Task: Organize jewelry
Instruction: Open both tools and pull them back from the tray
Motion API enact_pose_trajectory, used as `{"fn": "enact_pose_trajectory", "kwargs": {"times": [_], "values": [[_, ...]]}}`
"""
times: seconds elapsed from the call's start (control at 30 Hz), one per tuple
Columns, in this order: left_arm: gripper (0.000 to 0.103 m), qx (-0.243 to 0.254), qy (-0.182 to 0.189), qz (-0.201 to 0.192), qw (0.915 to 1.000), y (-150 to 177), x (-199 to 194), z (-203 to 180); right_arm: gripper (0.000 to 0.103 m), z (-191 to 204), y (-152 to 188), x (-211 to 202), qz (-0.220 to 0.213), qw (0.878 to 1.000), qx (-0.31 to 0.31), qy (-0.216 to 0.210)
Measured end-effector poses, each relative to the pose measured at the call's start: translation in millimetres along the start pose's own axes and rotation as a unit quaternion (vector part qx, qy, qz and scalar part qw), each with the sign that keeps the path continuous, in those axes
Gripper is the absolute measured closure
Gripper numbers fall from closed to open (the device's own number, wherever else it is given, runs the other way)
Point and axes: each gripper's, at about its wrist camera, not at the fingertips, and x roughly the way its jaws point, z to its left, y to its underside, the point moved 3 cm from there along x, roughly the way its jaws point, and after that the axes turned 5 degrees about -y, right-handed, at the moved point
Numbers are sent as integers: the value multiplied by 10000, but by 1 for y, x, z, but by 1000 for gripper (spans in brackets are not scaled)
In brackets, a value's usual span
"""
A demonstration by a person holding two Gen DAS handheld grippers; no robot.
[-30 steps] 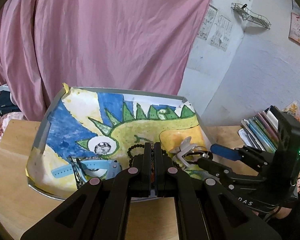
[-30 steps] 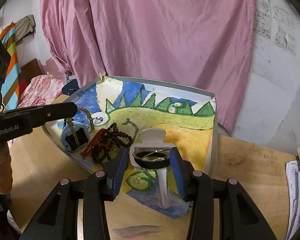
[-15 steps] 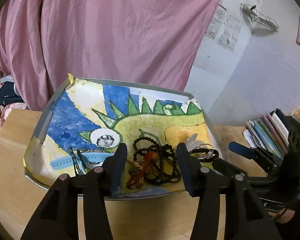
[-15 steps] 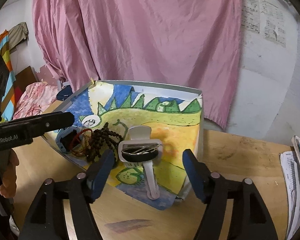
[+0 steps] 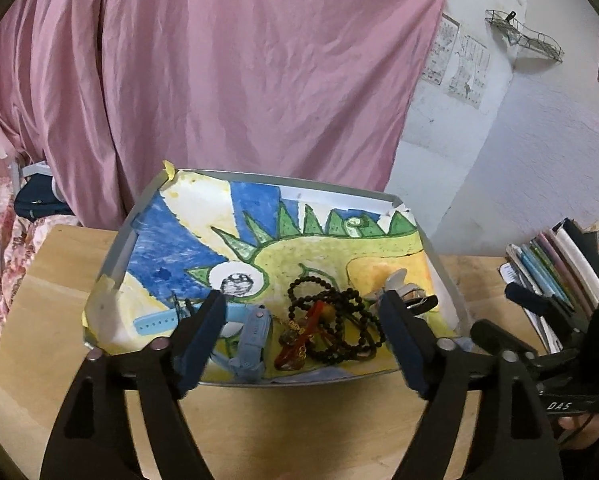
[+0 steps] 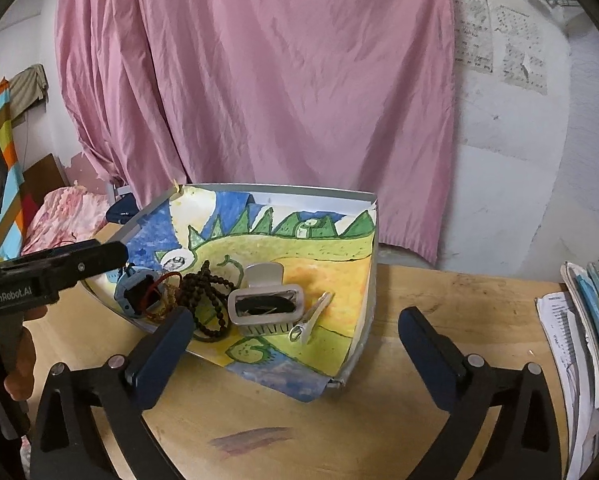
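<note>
The left gripper (image 5: 299, 320) hangs spread and empty over the tray (image 5: 115, 248), where a blue watch (image 5: 251, 332), dark bead strings (image 5: 339, 320) and a white hair clip (image 6: 265, 300) lie. To the right, the right gripper (image 6: 295, 332) is also spread wide, gripping nothing.

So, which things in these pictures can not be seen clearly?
- Blue watch: left wrist view, strap partly behind the left gripper finger.
- Bead string: right wrist view, near end behind the right gripper finger.
- Wall papers: print too small.
- Books: cut by the edge.
</note>
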Motion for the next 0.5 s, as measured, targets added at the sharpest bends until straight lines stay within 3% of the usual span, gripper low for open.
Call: {"fn": "enact_pose_trajectory", "kwargs": {"times": [0.03,0.23,0.5], "values": [[13,-16,3,-32,10000,1,-2,0,0,0,0,-2,-28,10000,17,10],[5,-35,49,-407,9992,3,-19,2,0,-5,1,-18,-316,9991,247,107],[2,53,-249,-1030,9944,10,-57,8,0,-1,6,-55,-816,9957,359,268]]}}
